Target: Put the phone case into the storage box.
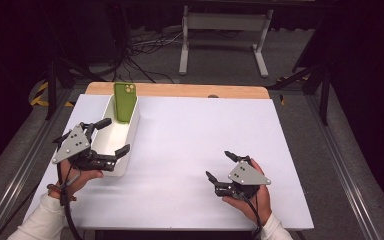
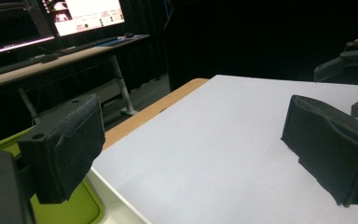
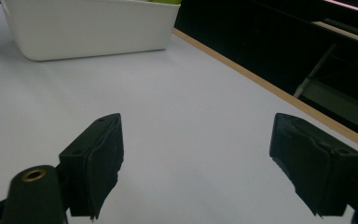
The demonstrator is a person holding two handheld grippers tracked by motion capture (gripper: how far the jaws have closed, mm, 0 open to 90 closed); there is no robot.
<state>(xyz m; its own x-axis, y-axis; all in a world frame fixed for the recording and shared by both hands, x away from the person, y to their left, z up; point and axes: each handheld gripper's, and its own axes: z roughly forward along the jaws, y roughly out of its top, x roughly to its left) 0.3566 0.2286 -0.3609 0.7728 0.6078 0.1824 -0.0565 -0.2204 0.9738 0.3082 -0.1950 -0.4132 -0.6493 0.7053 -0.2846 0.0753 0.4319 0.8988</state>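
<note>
Table (image 1: 205,145) evenly lit from overhead, surroundings near black. Soft shadows only. High view low-res, slightly soft. Gripper views: near pads (image 2: 65,149) blurred, bkgd monitor (image 2: 86,14) overexposed, some noise.

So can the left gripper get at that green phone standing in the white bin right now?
Probably yes. The left gripper hangs open over the white bin's near end, the green phone leans at the far end, and nothing lies between them.
</note>
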